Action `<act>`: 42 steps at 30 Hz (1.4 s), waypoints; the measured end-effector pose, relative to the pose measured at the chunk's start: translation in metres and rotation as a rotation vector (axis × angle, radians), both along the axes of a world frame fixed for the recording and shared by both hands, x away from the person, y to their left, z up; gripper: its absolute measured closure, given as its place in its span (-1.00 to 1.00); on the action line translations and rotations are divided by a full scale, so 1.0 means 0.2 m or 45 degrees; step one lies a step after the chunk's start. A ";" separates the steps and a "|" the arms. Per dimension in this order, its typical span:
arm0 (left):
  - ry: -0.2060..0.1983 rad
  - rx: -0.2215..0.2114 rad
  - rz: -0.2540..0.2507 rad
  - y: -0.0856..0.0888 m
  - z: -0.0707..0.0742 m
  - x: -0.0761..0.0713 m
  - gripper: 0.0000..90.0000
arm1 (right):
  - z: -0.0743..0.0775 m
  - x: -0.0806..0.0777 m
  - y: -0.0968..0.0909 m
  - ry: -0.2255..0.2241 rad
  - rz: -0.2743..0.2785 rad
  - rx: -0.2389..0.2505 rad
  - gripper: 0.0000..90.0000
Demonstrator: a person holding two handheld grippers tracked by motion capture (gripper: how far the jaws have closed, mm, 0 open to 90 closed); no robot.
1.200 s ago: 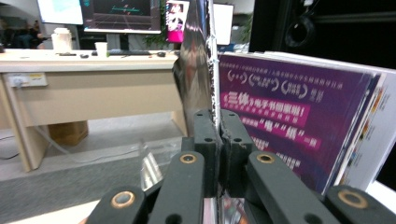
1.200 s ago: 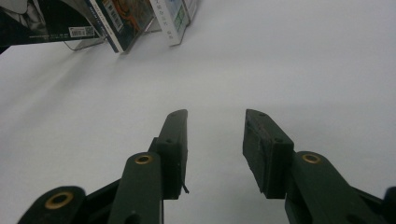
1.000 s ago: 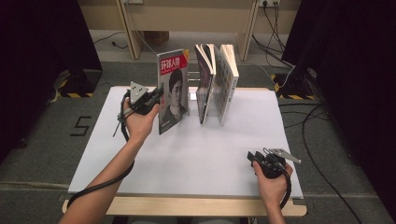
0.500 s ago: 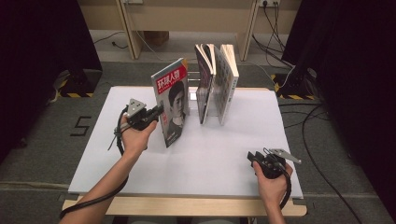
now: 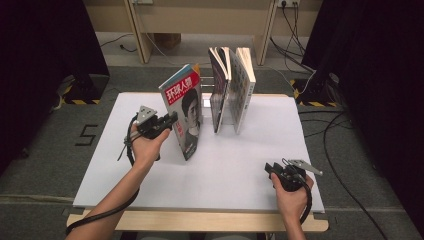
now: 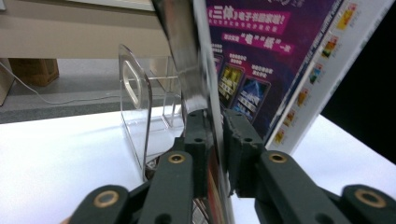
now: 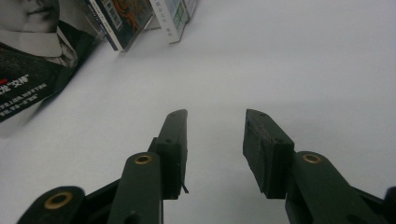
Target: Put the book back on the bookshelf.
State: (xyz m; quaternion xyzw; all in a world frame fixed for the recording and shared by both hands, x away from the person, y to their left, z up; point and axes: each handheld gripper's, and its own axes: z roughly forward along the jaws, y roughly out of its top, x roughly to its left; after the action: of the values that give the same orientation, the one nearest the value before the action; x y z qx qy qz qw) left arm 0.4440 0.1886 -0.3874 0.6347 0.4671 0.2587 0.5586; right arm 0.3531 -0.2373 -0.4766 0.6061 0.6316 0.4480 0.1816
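A magazine (image 5: 184,107) with a portrait cover stands tilted on its lower edge on the white table (image 5: 250,165), left of the book stand. My left gripper (image 5: 171,120) reaches it from the left at mid height. In the left gripper view the magazine's edge (image 6: 196,70) runs between the jaws of the left gripper (image 6: 214,122). They have just been opening, and a thin gap shows on the right side. My right gripper (image 5: 272,169) rests low at the front right. Its jaws (image 7: 215,126) are open, with bare table between them. The magazine's cover (image 7: 32,60) lies far left there.
Two or three books (image 5: 232,85) stand upright in a clear acrylic stand (image 6: 135,93) at the back middle of the table. Their lower corners (image 7: 135,21) show ahead of the right gripper. Dark floor, cables and table legs surround the table.
The left hand has come down and toward the front with the magazine, away from the stand. The magazine now leans with its lower edge on the table. The right hand kept still.
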 end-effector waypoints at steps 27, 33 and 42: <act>0.074 -0.104 0.031 -0.04 0.18 0.21 0.71 | -0.01 0.01 -0.01 0.024 0.006 0.011 0.33; 0.153 -0.074 0.018 -0.04 0.22 0.22 0.84 | -0.01 0.01 -0.01 0.026 0.001 0.012 0.33; 0.177 -0.070 -0.030 -0.03 0.21 0.16 0.91 | -0.01 0.01 0.00 0.029 0.003 0.004 0.33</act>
State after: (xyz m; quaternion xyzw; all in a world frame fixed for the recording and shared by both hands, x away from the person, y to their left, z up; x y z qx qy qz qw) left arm 0.4765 0.1822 -0.3454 0.6411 0.5042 0.1941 0.5450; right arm 0.3549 -0.2376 -0.4795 0.6107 0.6338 0.4422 0.1727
